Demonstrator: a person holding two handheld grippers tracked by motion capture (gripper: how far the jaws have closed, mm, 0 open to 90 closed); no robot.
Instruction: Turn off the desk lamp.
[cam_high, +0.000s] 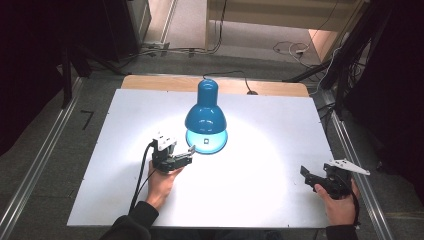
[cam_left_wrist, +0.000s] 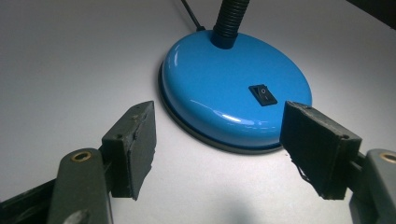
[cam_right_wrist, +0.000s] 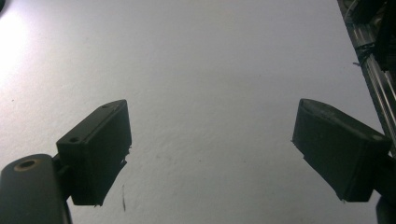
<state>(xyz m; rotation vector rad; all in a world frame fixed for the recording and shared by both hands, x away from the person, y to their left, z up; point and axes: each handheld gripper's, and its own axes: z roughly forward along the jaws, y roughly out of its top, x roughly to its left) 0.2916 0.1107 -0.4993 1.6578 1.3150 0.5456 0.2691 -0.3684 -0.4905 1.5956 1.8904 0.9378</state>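
I bring my left claw (cam_left_wrist: 217, 154), spread and empty, up to the lit blue lamp (cam_high: 206, 116) mid-table (cam_high: 280, 165); next, nudging its rocker switch (cam_left_wrist: 263, 94). Right claw (cam_right_wrist: 212, 156) idles spread.

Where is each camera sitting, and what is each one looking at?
High view: sits above the person's side, looks forward and down on the table and lit blue lamp; both forearms, the left gripper and right gripper show.
Left gripper view: rides the left gripper, looks along its open jaws at the lamp base and black switch.
Right gripper view: rides the right gripper, looks along its open jaws at bare table.
Shared: the high and left gripper views both show the lamp base.
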